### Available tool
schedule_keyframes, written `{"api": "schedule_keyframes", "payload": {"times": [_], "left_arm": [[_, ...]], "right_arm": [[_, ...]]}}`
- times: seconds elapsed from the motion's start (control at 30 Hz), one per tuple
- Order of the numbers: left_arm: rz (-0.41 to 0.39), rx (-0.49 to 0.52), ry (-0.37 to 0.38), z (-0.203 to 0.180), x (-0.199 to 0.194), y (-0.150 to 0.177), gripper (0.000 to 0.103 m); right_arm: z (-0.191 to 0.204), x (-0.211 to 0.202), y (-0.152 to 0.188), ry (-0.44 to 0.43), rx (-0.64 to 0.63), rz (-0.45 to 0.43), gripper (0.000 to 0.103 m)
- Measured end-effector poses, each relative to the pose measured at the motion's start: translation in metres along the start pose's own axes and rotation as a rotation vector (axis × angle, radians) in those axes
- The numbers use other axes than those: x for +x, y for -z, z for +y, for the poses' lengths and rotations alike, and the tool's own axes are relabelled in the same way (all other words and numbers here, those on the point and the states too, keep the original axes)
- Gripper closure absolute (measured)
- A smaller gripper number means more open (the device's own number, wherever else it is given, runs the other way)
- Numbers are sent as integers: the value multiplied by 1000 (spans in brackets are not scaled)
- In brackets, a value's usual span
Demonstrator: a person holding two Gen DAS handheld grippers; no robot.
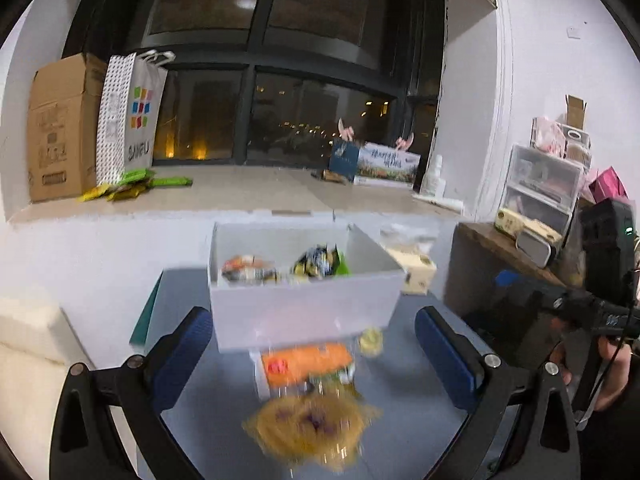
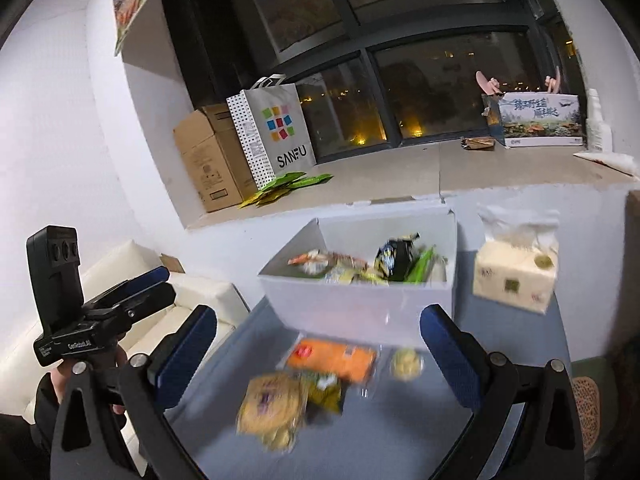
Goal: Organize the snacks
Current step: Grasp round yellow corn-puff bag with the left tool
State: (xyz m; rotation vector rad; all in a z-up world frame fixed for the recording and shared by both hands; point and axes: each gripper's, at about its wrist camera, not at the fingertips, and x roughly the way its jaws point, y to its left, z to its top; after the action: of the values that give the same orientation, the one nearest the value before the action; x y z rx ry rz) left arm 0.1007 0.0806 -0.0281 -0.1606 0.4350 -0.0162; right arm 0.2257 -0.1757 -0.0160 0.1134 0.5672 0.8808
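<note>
A white open box (image 1: 304, 304) stands on the grey-blue table and holds several snack packets (image 1: 280, 268). In front of it lie an orange packet (image 1: 306, 364), a yellow round-patterned packet (image 1: 312, 428) and a small yellow cup snack (image 1: 370, 340). My left gripper (image 1: 314, 350) is open and empty, held above these loose snacks. In the right wrist view the box (image 2: 360, 300), the orange packet (image 2: 332, 360), the yellow packet (image 2: 272, 404) and the small cup (image 2: 406, 364) show too. My right gripper (image 2: 318, 354) is open and empty above them. The left gripper (image 2: 120, 296) shows at the left there.
A tissue pack (image 2: 516, 276) sits right of the box. The window ledge behind holds a cardboard box (image 2: 208, 160), a paper bag (image 2: 276, 132), green and yellow sachets (image 2: 288, 186) and a printed box (image 2: 540, 120). A white sofa (image 2: 132, 280) is at left, a shelf with drawers (image 1: 540, 188) at right.
</note>
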Motion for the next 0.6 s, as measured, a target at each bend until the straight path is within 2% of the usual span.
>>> {"api": "schedule_keyframes", "payload": {"times": [0.07,0.2,0.4,0.6], "left_arm": [[18,-38,-22,0,-12,18,0],[57,-92,-11,4,-30,49,0],[161,-41,-47,2,-31,82,0],[238,-4,-39,-2,-5,90,0]], "right_arm": [[8,-18,15,23,-7,-25,0],[20,-47,46,65,-11,-80,0],[31,-58,76,87,-63,-58,0],[33,-52,82,89,-74,-33,0]]}}
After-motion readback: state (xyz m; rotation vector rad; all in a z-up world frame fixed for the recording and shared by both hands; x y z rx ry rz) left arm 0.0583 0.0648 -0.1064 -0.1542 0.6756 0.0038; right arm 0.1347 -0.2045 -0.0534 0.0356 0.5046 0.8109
